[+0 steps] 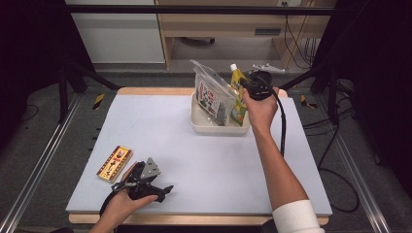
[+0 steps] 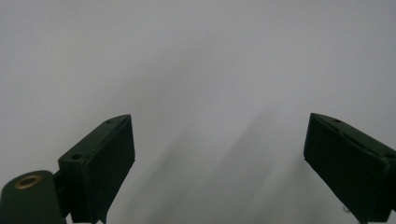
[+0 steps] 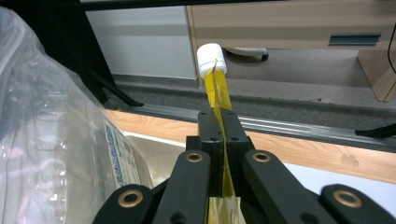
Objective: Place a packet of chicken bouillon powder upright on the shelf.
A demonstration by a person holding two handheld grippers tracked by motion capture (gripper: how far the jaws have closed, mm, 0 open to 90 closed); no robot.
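We held the soft, light yellow pouch [image 3: 218,93] upright in the white tray [image 1: 204,127] on the desk [image 1: 194,165], right gripper [image 3: 218,140] fingers clamped on its flat seam below the cap, left gripper [image 2: 219,154] fingers open, empty.

Yellow-green flat spouted pouch with white screw cap [image 1: 237,92] [image 3: 218,88]: upright, upper centre of high view, standing in white tray [image 1: 214,128].
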